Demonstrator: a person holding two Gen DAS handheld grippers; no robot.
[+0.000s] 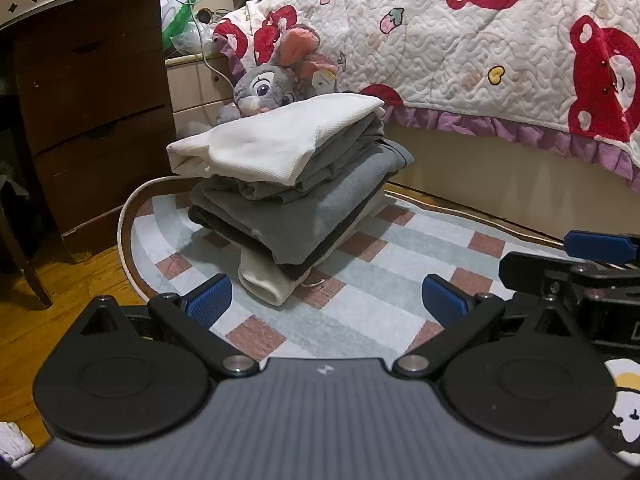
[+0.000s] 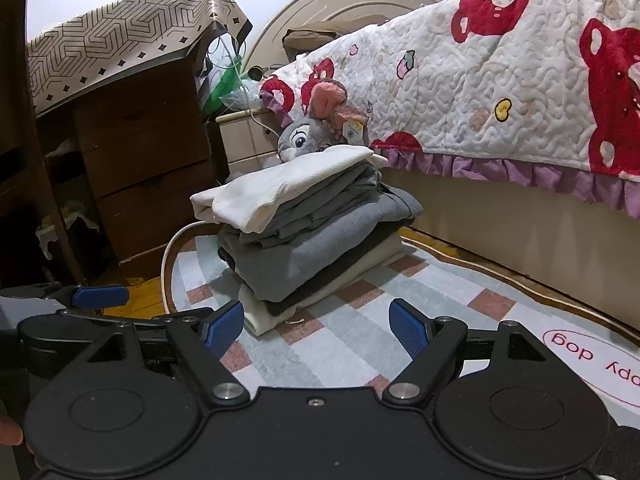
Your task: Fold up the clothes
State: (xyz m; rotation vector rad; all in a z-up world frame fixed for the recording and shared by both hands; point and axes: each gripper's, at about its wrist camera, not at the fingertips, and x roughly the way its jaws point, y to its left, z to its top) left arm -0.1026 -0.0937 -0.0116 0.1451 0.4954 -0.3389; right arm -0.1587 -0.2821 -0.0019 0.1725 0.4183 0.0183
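A stack of folded clothes (image 1: 296, 200) sits on the checked rug, grey garments with a white folded top (image 1: 276, 140) uppermost and a cream piece at the bottom. It also shows in the right wrist view (image 2: 308, 232). My left gripper (image 1: 326, 302) is open and empty, low over the rug, just short of the stack. My right gripper (image 2: 318, 326) is open and empty, beside the left one, also facing the stack. A blue finger of the right gripper (image 1: 600, 246) shows at the left view's right edge.
A bed with a red-and-white quilt (image 1: 480, 40) runs along the right. A grey plush rabbit (image 1: 272, 80) sits behind the stack. A dark wooden drawer unit (image 1: 92, 120) stands at the left. The checked rug (image 1: 380, 280) lies on a wood floor (image 1: 40, 320).
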